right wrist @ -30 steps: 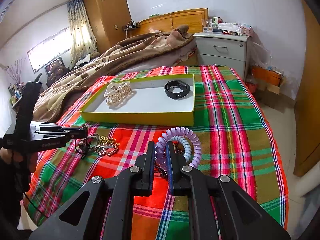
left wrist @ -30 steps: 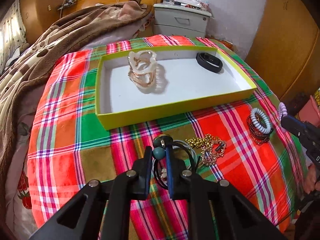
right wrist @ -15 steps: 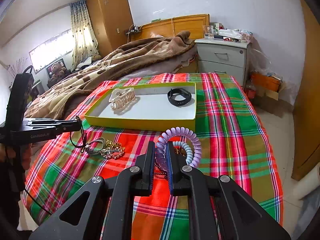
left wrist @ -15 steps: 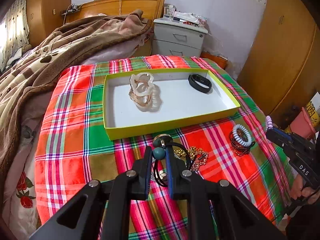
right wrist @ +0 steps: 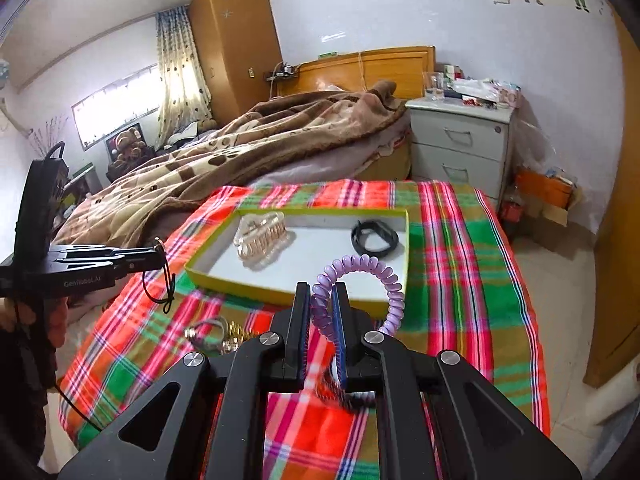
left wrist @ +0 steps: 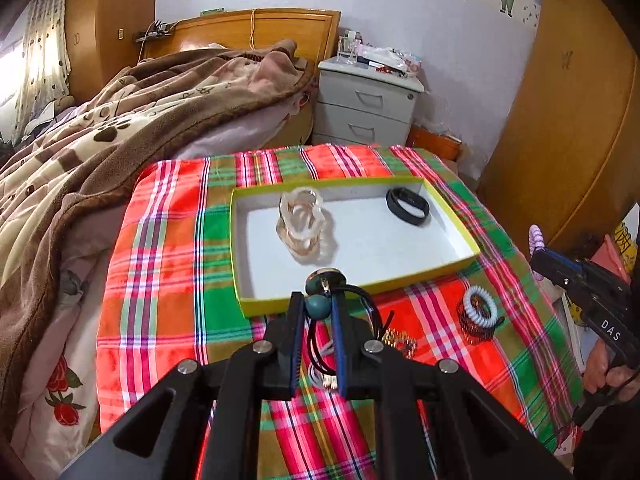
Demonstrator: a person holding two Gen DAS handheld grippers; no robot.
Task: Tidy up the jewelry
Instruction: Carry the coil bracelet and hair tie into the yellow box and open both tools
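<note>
Trouble, if it comes, will come from the dangling loops. The left gripper (left wrist: 318,306) is clamped on a teal bead (left wrist: 318,306) of a black cord necklace (left wrist: 362,300), and most of the cord hangs loose below the jaws, over the plaid cloth (left wrist: 160,280). If that slack brushes the near wall of the yellow box (left wrist: 456,268) on the way in, it could catch and drag the light box, or pull the bead out of the grip. The pinch is on a round bead, so I'd judge the hold to be none too sure.

The right gripper (right wrist: 320,304) is closed on a purple coil tie (right wrist: 360,268), whose free arc springs up and to the right of the jaws. Springy as it looks, it may bounce or roll when let go, perhaps against the black band (right wrist: 374,238) at the box's far right.

Both pieces are held in the air, on the near side of the box and not yet over its white floor. The box holds a clear hair claw (left wrist: 302,220) at its left and the band at its right, leaving bare floor between and in front.

Left on the cloth near the box are a gold chain (left wrist: 398,342), partly hidden behind the left gripper, and a white coil tie (left wrist: 480,310) lying on what seems a dark beaded bracelet (left wrist: 470,328), though it is small and hard to read.
</note>
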